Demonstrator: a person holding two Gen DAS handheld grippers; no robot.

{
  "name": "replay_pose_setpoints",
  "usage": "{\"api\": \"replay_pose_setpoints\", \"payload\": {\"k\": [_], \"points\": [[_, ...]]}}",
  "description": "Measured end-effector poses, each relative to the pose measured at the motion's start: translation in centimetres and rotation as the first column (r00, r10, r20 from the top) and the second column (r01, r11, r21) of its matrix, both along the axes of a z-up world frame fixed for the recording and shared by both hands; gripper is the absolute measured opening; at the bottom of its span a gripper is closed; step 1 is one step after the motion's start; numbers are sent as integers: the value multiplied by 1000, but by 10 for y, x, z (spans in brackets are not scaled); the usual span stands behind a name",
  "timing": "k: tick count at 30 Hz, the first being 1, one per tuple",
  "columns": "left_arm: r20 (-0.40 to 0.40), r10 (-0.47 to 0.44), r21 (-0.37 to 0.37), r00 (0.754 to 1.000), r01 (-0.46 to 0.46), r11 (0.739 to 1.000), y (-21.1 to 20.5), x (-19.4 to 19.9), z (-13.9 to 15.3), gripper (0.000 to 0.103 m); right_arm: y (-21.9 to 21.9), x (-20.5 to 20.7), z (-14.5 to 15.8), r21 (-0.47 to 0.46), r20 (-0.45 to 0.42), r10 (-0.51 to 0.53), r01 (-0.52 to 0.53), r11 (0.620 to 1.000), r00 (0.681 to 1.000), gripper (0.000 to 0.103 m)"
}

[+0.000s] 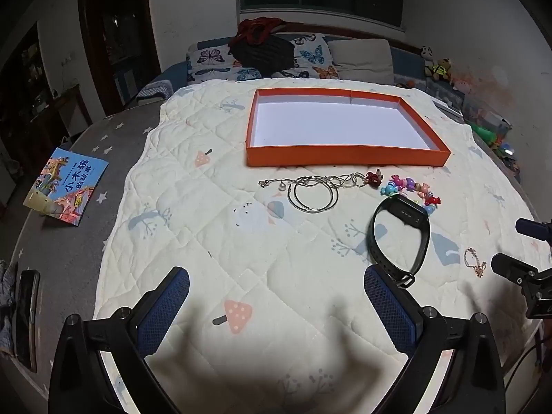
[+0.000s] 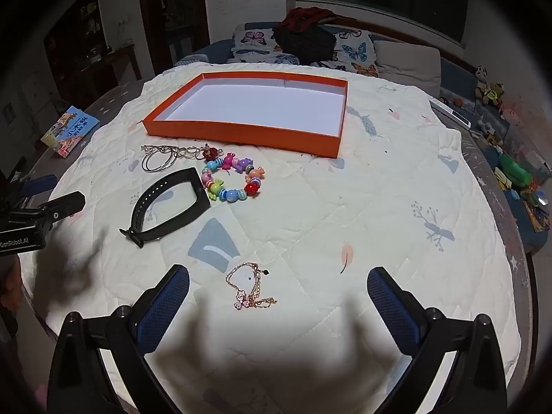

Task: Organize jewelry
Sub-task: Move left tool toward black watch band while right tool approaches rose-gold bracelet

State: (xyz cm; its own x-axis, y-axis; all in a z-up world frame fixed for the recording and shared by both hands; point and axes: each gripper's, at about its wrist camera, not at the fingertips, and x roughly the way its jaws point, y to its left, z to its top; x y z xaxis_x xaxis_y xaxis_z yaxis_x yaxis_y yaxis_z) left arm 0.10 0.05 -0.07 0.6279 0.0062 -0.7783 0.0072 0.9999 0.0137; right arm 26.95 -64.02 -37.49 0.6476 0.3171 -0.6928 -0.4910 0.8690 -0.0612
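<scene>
Orange tray (image 2: 241,131) lies bare at twelve o'clock, ready for the jewelry: gold bracelet (image 2: 250,289) sits between the right tool's (image 2: 277,293) parted fingers, while left tool (image 1: 276,293), also spread, holds nothing.

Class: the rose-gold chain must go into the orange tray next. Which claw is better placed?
Right. The rose-gold chain lies between the open right claw; the left claw sits farther away.

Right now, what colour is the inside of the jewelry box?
White inside the shallow box, orange walls; the right wrist view shows it best.
</scene>
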Motion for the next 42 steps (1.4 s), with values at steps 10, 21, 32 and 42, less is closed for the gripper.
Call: {"api": "replay_pose_setpoints", "payload": {"k": [10, 21, 32, 42], "points": [[3, -12, 0, 1000, 12, 1000, -3, -6, -1, 103, -5, -1, -8, 1, -24, 8, -8, 1000, 1000, 103], [-12, -18, -7, 1000, 18, 1000, -2, -5, -1, 103, -5, -1, -10, -1, -44, 13, -13, 1000, 999, 103], [-10, -53, 18, 999, 53, 998, -12, -4, -1, 103, -4, -6, -16, 6, -57, 39, -38, 999, 998, 103], [-15, -69, 16, 997, 69, 997, -15, -2, -3, 103, -1, -6, -20, 20, -81, 59, -58, 998, 995, 95]]}}
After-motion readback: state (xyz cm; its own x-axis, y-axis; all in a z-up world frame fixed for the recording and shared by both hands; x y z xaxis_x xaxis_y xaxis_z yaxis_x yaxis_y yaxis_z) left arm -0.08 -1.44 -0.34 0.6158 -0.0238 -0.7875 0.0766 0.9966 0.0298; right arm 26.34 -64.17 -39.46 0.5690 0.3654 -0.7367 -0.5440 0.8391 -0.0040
